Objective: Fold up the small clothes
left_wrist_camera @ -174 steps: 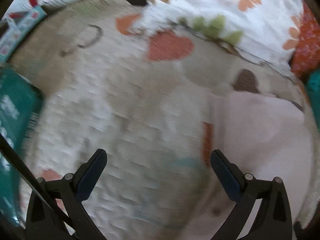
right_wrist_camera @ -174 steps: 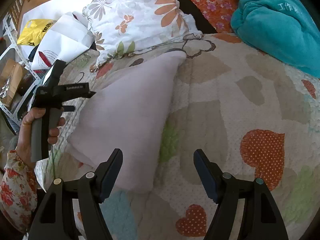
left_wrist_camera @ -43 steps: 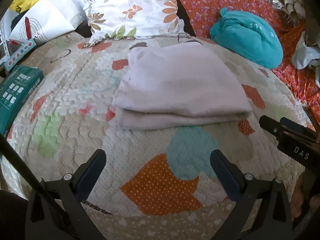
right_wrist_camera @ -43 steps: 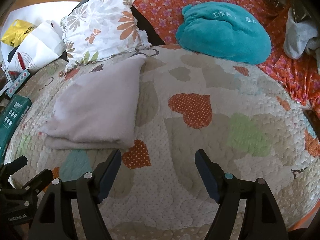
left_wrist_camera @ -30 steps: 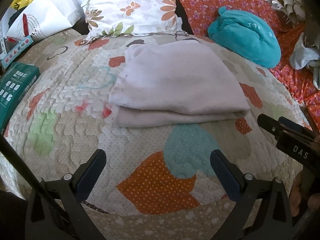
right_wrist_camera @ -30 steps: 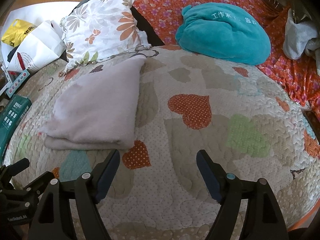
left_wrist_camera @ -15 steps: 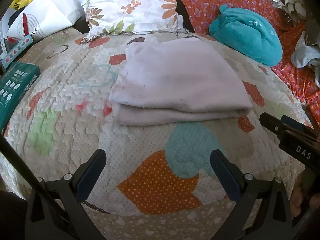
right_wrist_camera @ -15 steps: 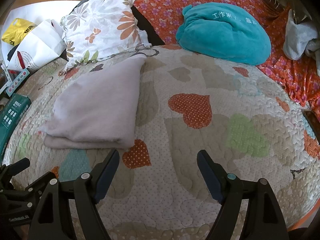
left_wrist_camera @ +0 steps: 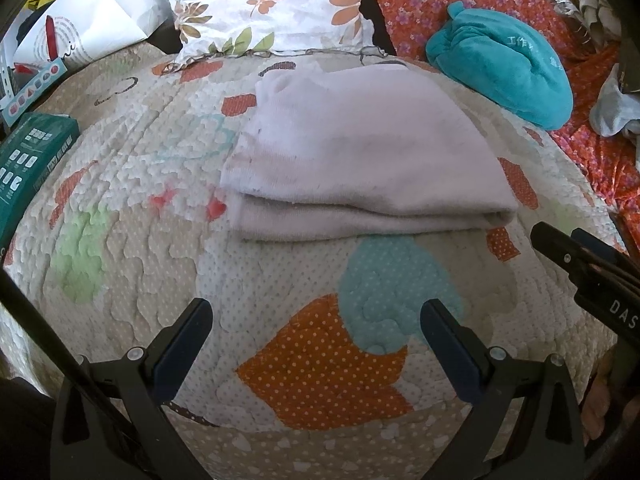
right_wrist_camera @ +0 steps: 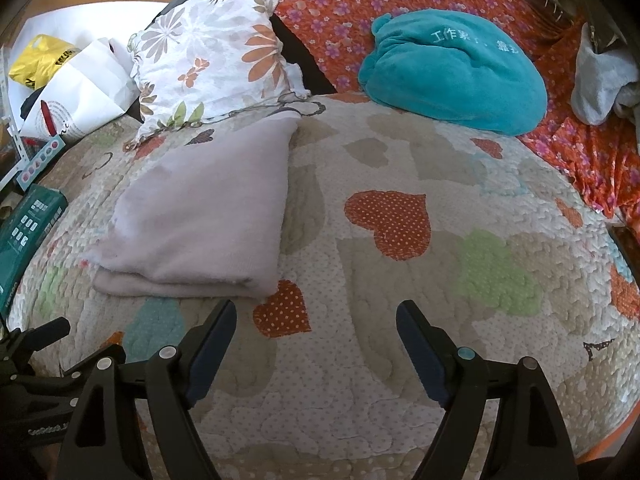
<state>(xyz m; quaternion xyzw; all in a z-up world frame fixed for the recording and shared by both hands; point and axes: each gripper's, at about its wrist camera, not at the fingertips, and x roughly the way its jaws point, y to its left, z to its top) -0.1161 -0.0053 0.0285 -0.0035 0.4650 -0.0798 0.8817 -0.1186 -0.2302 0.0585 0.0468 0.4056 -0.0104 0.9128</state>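
Folded cloth (left_wrist_camera: pixel 360 152) beyond left gripper (left_wrist_camera: pixel 316 336) fingers, apart

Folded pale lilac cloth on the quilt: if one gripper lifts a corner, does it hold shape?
Probably not: the folded pale lilac cloth looks soft and limp, so its layers would likely sag open. It seems light. Pushed, it may bunch on the textured quilt.

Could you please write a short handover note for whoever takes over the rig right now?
Left claw: open, empty, above the quilt short of the pale pink garment.
Right claw: open, empty, beside the garment's near right corner.
Garment: folded into a flat stack on the quilt, neither claw touching it.
Done: this piece looks folded.
Left: another fold if wanted; no other small clothes clearly visible.
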